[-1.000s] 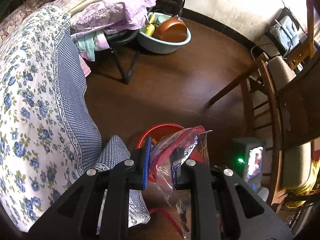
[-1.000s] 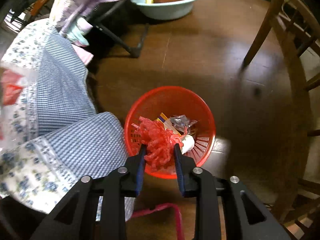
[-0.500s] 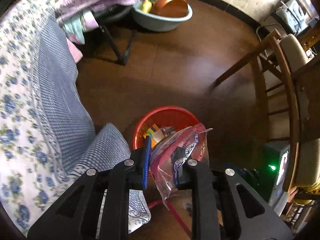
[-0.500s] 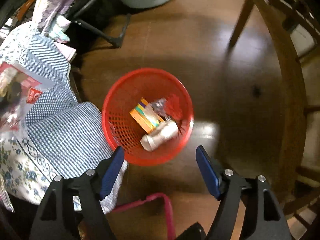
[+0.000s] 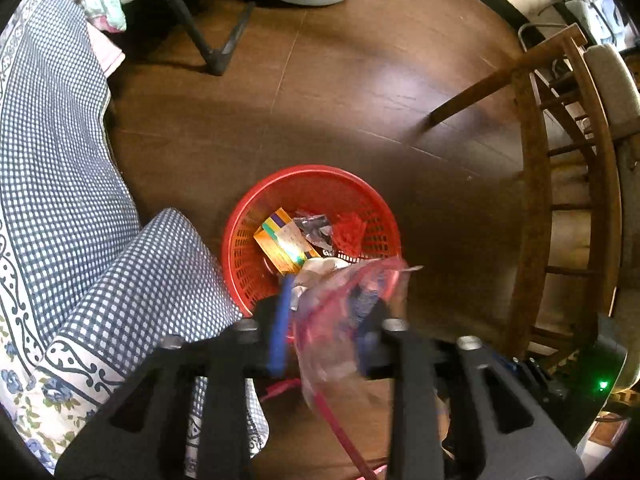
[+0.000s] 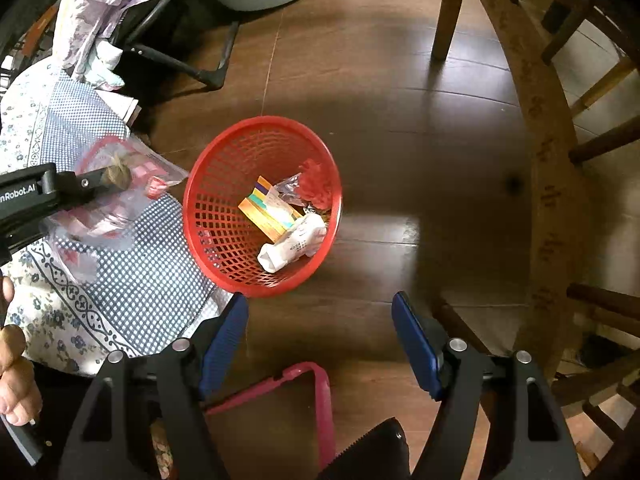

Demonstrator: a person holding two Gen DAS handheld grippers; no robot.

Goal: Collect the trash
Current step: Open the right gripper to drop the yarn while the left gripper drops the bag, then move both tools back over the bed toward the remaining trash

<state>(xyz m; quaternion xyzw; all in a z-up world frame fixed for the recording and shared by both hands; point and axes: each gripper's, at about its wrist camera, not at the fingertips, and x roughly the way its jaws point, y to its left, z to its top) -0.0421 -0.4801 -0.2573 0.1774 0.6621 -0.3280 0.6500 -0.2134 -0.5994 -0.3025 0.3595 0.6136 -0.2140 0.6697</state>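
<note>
Clear plastic bag (image 5: 344,320) hangs blurred between the left gripper (image 5: 324,324) jaws, which have just been opening, beside the red basket (image 5: 240,248); the right gripper (image 6: 320,344) stands spread, empty.

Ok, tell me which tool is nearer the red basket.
Left. The left tool hangs at the red basket's near rim with a plastic bag; the right tool hangs open, short of the rim.

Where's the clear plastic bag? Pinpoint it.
In the left wrist view, the clear plastic bag sits between the left gripper's just-opening fingers, over the red basket's near rim.
</note>
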